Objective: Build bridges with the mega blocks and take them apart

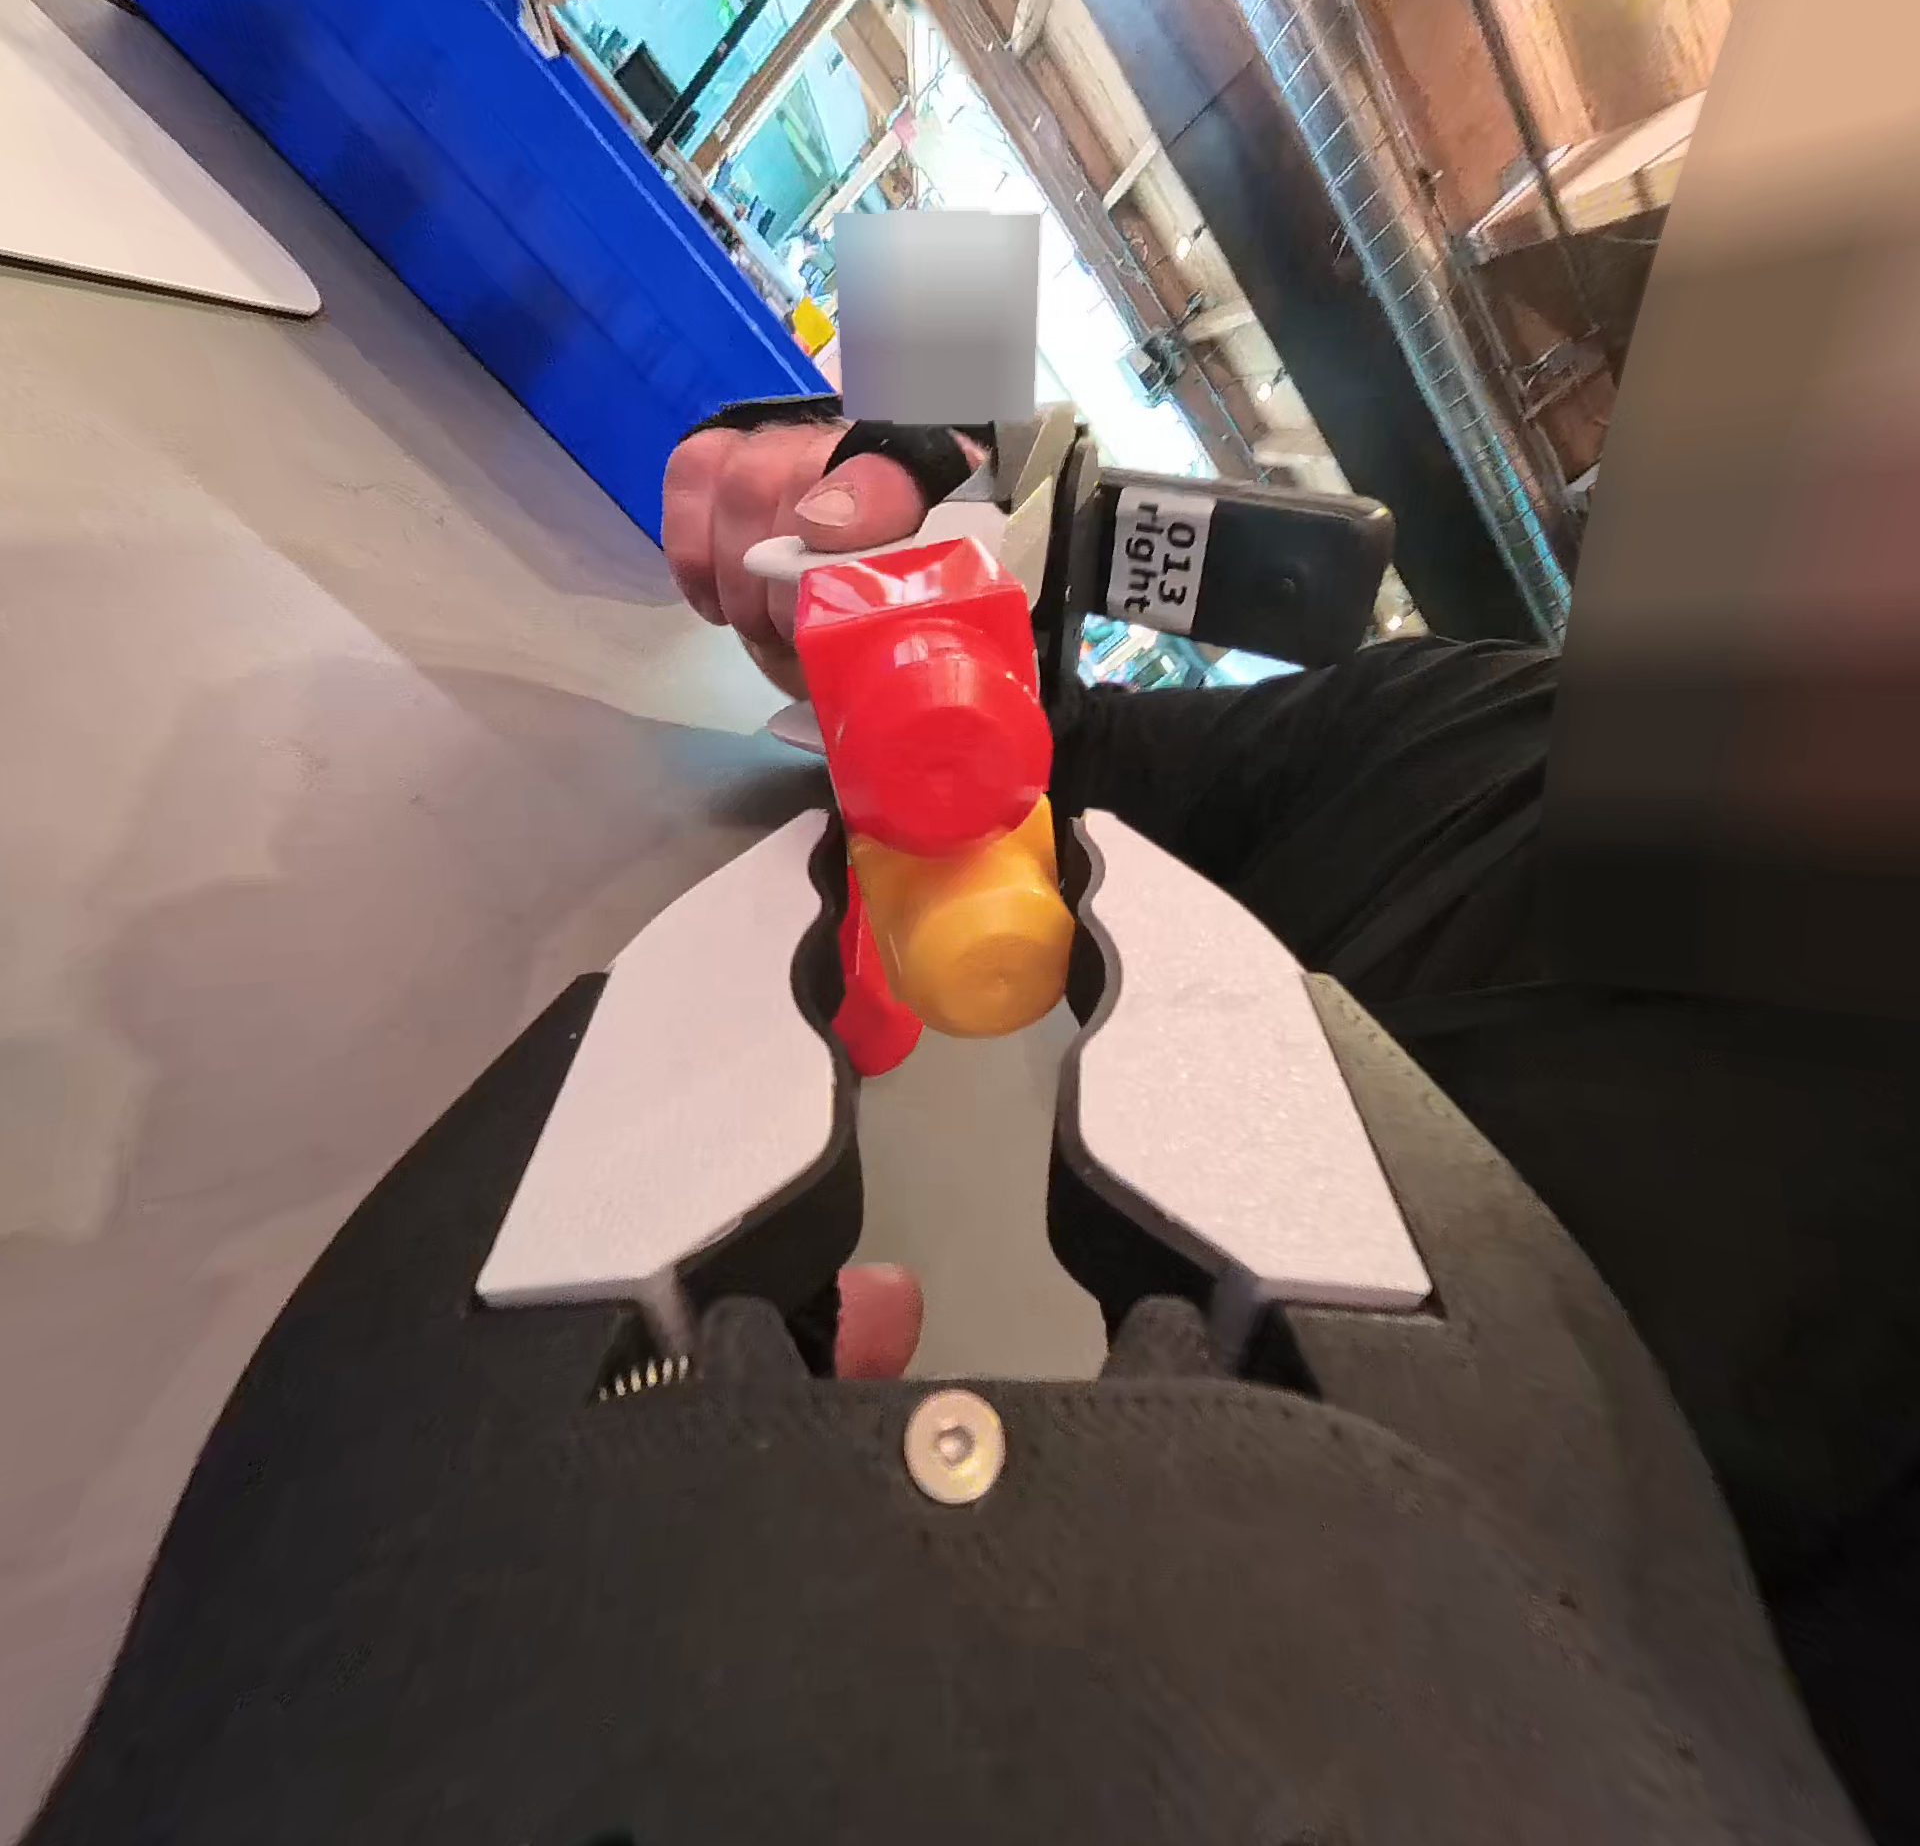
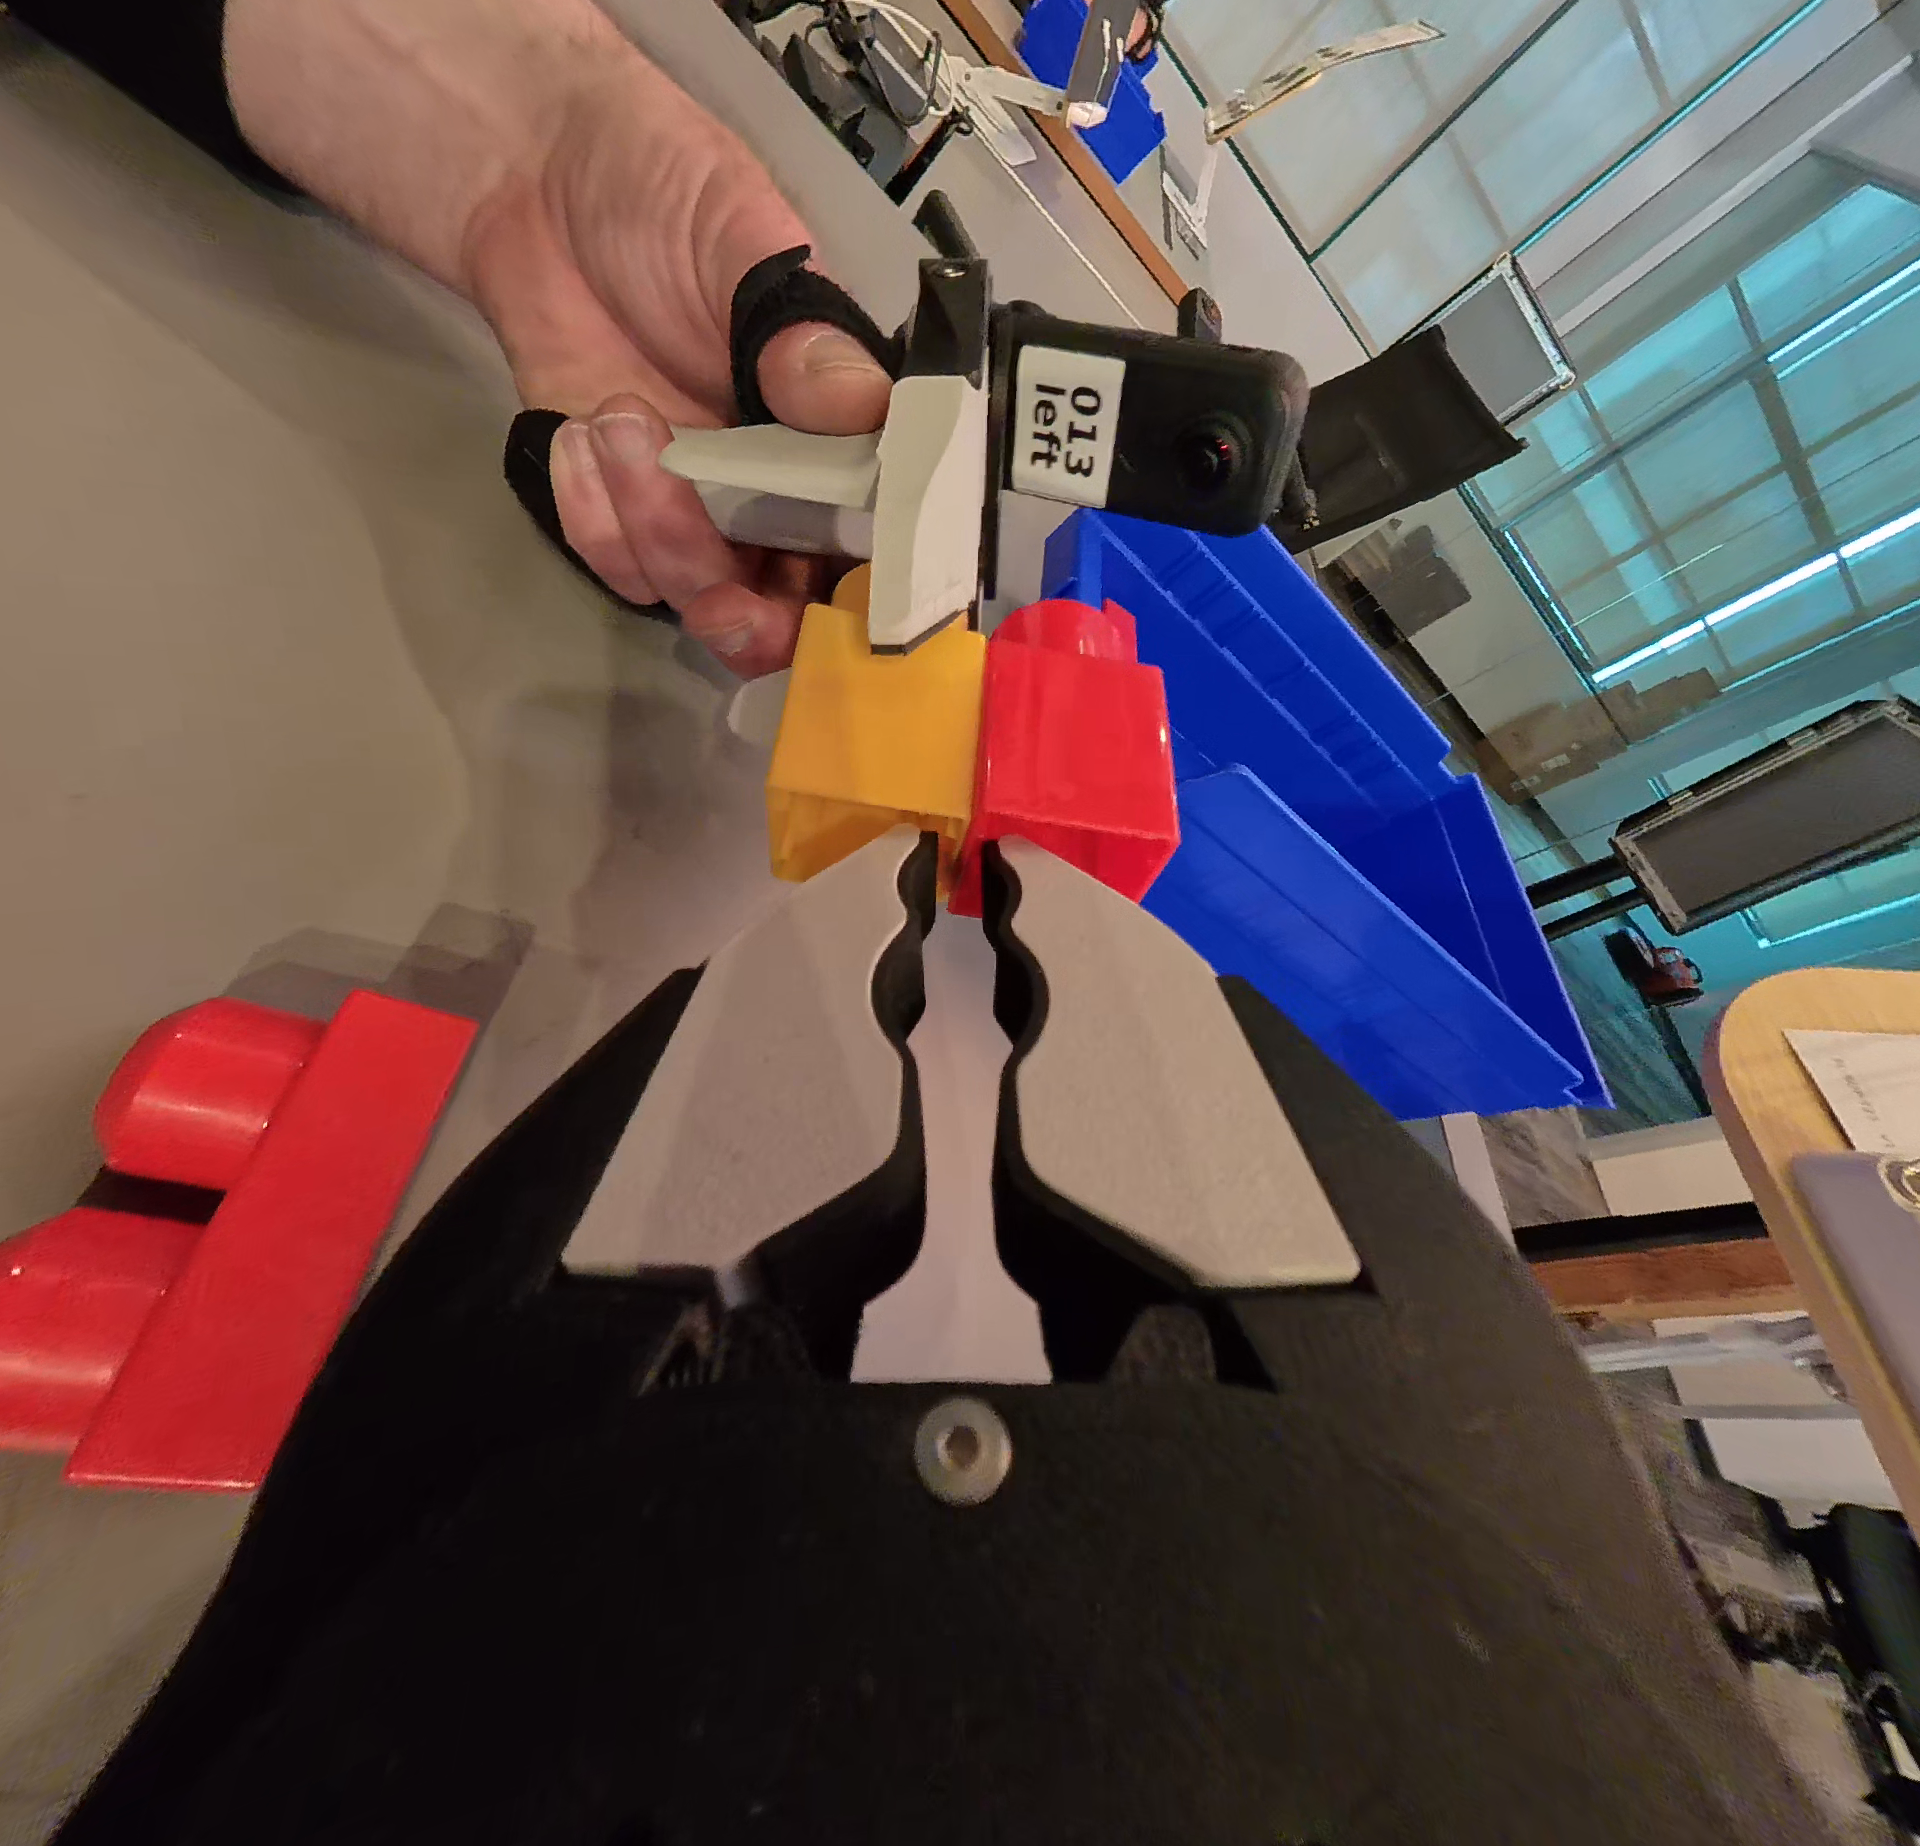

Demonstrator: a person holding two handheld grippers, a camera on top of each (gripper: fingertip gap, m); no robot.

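Note:
A yellow block and a red block sit side by side as one piece, held in the air between both grippers. My left gripper is shut on the yellow block, a pad against each side. The right wrist view shows one of its fingers on the yellow block. My right gripper is nearly closed and pinches the bottom wall of the red block at the seam with the yellow one. A further red part shows beside the yellow block; I cannot tell what it is.
A red two-stud block lies on the grey table at the left. A blue bin stands behind the blocks and also shows in the left wrist view. A pale flat sheet lies at the far left. A wooden tabletop is on the right. Both grippers' tips are close together, under 4 cm apart.

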